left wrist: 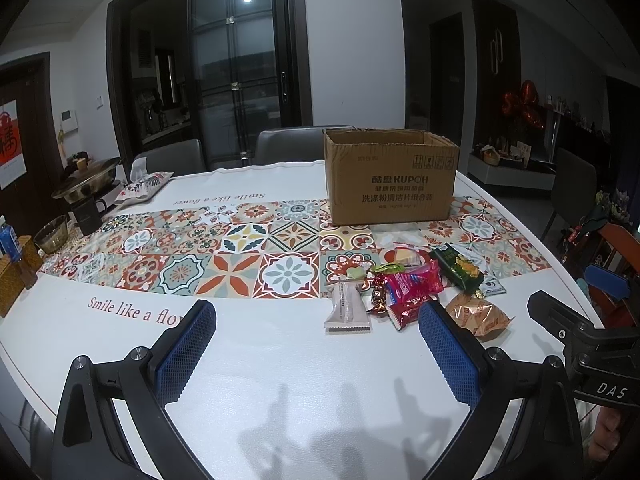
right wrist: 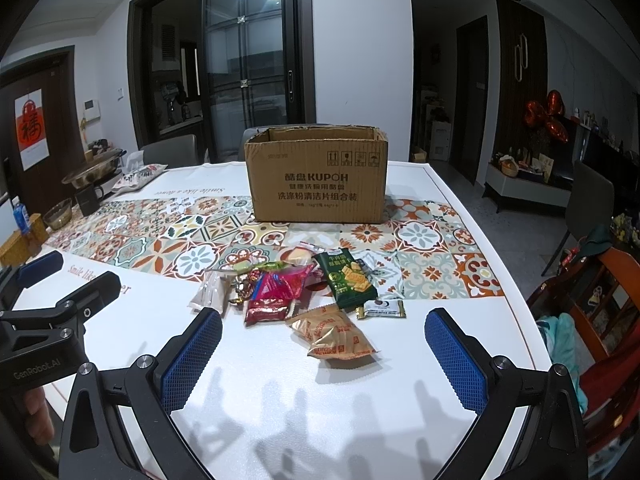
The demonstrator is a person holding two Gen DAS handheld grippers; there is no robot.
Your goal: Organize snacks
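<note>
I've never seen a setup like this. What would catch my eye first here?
Probably the open cardboard box standing on the colourful tiled strip of the table, with a heap of snack packets just in front of it. Nearer the camera, the blue-padded right gripper hangs open over the white cloth.

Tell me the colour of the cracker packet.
Dark green cracker packet, yellow crackers pictured; clearest in the right wrist view.

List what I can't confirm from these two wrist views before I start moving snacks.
- Cardboard box interior: both views, near wall hides the bottom.
- Snack pile count: wrappers overlap; in the left wrist view a finger covers part.
- Small white sachet print: too small to read.
</note>
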